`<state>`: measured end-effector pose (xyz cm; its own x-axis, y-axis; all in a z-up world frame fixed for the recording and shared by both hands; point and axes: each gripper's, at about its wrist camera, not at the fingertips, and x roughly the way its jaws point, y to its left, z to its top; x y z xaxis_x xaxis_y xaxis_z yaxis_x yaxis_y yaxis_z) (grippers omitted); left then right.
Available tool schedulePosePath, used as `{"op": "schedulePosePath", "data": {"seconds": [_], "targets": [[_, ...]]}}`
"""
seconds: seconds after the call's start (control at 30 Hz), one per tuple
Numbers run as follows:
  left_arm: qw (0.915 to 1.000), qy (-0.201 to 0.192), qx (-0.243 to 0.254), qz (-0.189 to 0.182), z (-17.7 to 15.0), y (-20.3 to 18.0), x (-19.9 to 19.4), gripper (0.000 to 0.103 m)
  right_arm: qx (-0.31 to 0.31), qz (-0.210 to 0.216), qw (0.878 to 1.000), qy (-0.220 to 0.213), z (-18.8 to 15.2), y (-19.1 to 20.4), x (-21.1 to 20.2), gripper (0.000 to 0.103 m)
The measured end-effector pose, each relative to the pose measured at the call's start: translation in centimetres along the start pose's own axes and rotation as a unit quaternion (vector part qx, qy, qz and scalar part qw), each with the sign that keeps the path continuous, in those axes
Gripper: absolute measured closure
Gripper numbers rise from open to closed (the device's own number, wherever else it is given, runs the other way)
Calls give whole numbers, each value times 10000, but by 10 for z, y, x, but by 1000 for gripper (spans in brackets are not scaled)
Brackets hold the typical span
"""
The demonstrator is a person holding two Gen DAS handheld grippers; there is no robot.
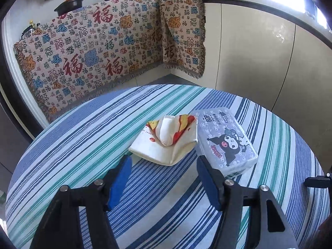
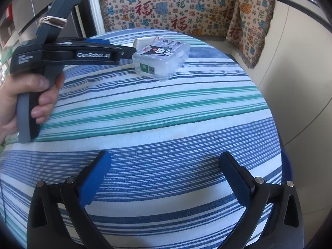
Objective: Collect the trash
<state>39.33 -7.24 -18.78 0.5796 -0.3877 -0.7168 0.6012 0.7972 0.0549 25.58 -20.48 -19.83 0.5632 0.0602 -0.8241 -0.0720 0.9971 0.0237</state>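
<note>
My left tongs [image 1: 164, 166], half open and empty, point at the crumpled wrapper [image 1: 166, 139] just above them; the right tongs [image 2: 166, 166] stand wide, farther.

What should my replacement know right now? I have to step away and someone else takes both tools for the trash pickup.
Left tool: open, nothing between its pads, aimed at the crumpled paper wrapper just ahead of it; no contact yet.
Right tool: wide open, empty, over bare striped tablecloth.
Things: the wrapper lies on the round table, against the left side of the tissue pack with the cartoon print. No bin shows in either view.
Done: nothing collected that these views show.
Left: close the left tool on the wrapper, lift it and carry it to the trash. The tissue pack looks unopened, so probably leave it.
</note>
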Motion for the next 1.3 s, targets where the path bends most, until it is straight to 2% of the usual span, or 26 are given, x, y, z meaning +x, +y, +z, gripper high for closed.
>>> {"op": "schedulePosePath", "data": {"seconds": [0.03, 0.13, 0.2, 0.23, 0.27, 0.37, 0.53, 0.7, 0.83, 1.0, 1.13, 1.2, 1.27, 1.3], "targets": [[10000, 11, 37, -27, 1, -1, 2, 56, 0, 0, 10000, 0, 0, 0, 0, 0], [9999, 25, 132, -88, 6, -5, 7, 61, -1, 0, 10000, -1, 0, 0, 0, 0], [9997, 48, 141, -201, 8, -6, 11, 75, 0, 1, 10000, 0, 0, 0, 0, 0], [9996, 87, 137, -252, 9, -6, 13, 92, 0, 1, 10000, 0, 0, -1, 0, 0], [9994, 134, 125, -287, 9, -7, 15, 96, 0, 1, 10000, 0, 0, -1, 0, 0], [9994, 77, -35, -342, 7, -4, 10, 98, 0, 6, 10000, -2, 0, -1, 1, 0], [9988, 193, -427, -155, -14, 3, -22, 98, -4, 17, 10000, -4, 0, -1, 1, 1], [9939, 364, -1019, 225, -62, 2, -80, 98, -5, 21, 10000, -5, 0, -2, 1, 1], [9912, 305, -1219, 424, -92, -23, -114, 98, -9, 29, 10000, -6, 0, -2, 1, 1], [9899, 397, -1240, 555, -113, -40, -123, 97, -10, 32, 10000, -7, 1, -1, 0, 1], [9906, 401, -1168, 585, -119, -43, -124, 91, -10, 34, 10000, -7, 0, -1, 1, 1], [9903, 404, -1178, 615, -119, -41, -125, 84, -10, 35, 10000, -7, 0, -1, 1, 1], [9893, 374, -1205, 731, -120, -38, -131, 59, -11, 36, 10000, -7, 0, -2, 0, 1], [9893, 298, -1225, 737, -121, -35, -136, 54, -11, 37, 10000, -7, 0, -2, 0, 1]]}}
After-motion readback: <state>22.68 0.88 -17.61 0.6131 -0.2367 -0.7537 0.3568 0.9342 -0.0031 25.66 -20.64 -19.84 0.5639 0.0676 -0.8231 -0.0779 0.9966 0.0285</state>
